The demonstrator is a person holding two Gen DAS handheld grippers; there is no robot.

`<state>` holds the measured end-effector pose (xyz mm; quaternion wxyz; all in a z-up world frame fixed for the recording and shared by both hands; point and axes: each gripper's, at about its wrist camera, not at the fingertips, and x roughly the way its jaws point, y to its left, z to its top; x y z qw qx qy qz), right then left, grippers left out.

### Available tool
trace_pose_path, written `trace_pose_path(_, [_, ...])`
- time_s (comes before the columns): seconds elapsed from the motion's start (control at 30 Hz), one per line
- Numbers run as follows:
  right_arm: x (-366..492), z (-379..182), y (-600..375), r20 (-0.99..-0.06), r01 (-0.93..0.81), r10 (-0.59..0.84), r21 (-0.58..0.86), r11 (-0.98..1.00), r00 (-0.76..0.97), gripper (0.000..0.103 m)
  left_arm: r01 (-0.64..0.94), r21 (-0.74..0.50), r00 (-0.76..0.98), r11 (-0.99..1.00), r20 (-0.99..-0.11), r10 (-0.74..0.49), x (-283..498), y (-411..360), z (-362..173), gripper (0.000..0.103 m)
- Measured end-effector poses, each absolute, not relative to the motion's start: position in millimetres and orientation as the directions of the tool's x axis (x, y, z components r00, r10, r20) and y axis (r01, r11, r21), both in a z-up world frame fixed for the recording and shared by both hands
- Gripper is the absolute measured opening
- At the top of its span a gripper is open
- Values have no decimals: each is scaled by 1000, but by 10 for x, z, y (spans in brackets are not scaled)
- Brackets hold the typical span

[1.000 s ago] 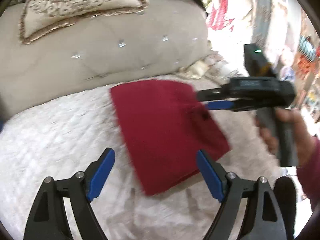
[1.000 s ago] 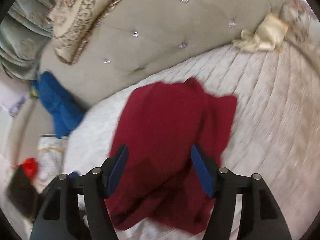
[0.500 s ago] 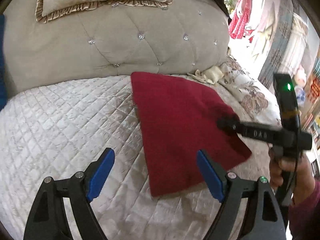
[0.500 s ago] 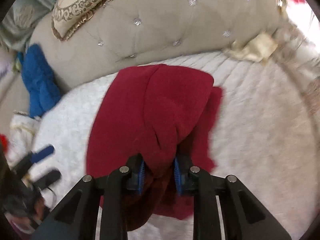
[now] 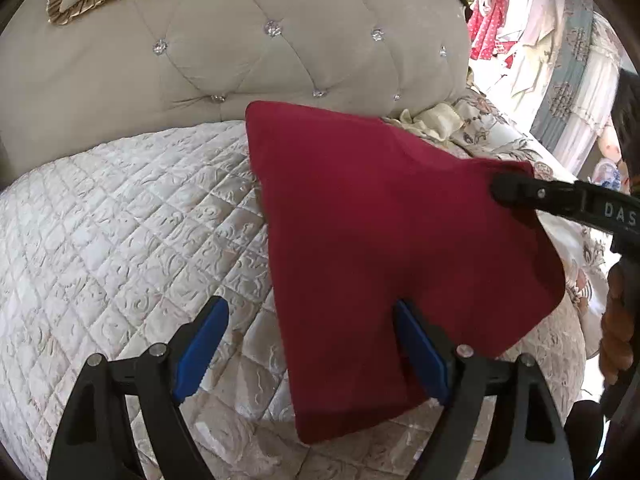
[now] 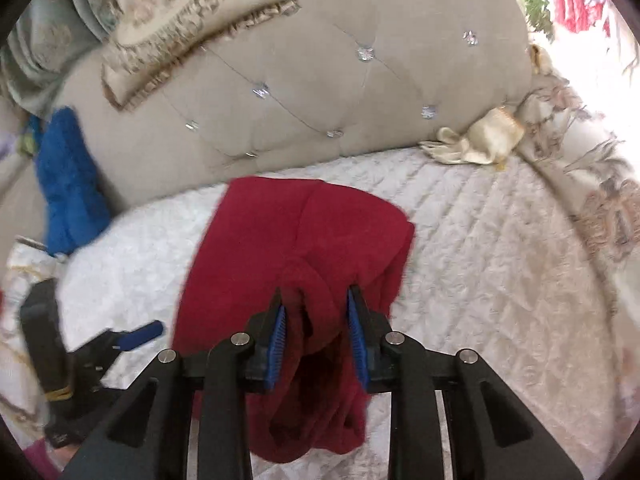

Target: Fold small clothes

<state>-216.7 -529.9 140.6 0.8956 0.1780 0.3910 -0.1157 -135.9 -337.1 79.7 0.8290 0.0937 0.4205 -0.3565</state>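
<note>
A dark red garment (image 5: 380,240) lies on the white quilted bed (image 5: 120,220), flat on its left and lifted at its right corner. My right gripper (image 6: 316,312) pinches a bunched fold of the red garment (image 6: 288,240) between its blue pads; the jaws are opening slightly with the cloth still pressed between them. In the left wrist view the right gripper (image 5: 504,188) holds that corner up. My left gripper (image 5: 308,348) stands wide open low over the garment's near left edge, which lies between its fingers, untouched by the left pad.
A tufted beige headboard (image 5: 280,40) rises right behind the garment, a fringed pillow (image 6: 192,12) on top. A blue fluffy item (image 6: 68,184) lies at the left, a cream cloth (image 6: 480,140) at the back right. A hand (image 5: 616,320) holds the right gripper's handle.
The right gripper has shut on a fold of the red garment and raised its corner. The left gripper has sunk closer to the garment's near edge, still open.
</note>
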Motion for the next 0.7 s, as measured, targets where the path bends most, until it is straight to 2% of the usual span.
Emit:
trace_pose_path(0.2, [-2353, 1331, -5424, -842, 314, 31, 235, 920, 538, 10, 673, -165, 360, 721, -778, -514, -1327, -3393, 728, 89])
trace_pose_path(0.27, [-2496, 1417, -5495, -831, 328, 33, 255, 910, 555, 10, 673, -163, 364, 721, -776, -515, -1327, -3400, 729, 89])
trace_pose_path(0.43, [-2424, 1731, -5515, -737, 314, -25, 257, 914, 676, 10, 669, -166, 366, 724, -775, -516, -1322, -3418, 710, 90])
trace_pose_path(0.5, [-2191, 1646, -5429, -718, 257, 18, 272, 927, 696, 10, 670, -159, 371, 725, -774, -512, -1322, -3423, 704, 91])
trace_pose_path(0.67, [-1840, 972, -5387, -811, 308, -27, 191, 932, 585, 8, 675, -167, 351, 719, -785, -511, -1301, -3423, 667, 92])
trace_pose_path(0.7, [-1881, 860, -5403, -801, 311, -28, 199, 929, 598, 8, 674, -168, 351, 720, -785, -511, -1299, -3423, 662, 92])
